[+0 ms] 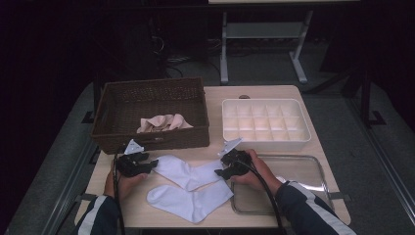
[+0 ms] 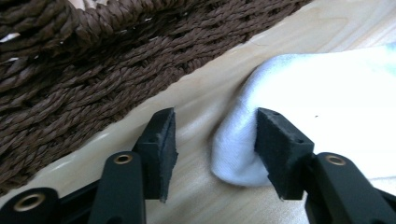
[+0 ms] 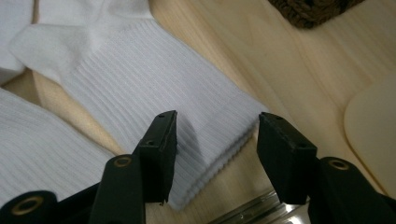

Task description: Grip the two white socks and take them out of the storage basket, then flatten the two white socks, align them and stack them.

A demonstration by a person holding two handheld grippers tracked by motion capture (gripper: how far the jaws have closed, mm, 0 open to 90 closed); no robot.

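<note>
Two white socks lie on the wooden table. The upper sock stretches between my two grippers, and the lower sock lies nearer the front edge. My left gripper is at the upper sock's toe; in the left gripper view the rounded toe sits between the open jaws of that gripper, with a gap on the left side. My right gripper is at the ribbed cuff; its jaws stand open over the cuff's edge. The second sock lies beside it.
A dark wicker basket with beige socks in it stands at the back left, close behind the left gripper. A white divided box sits at the back right. A shallow metal tray lies under the right forearm.
</note>
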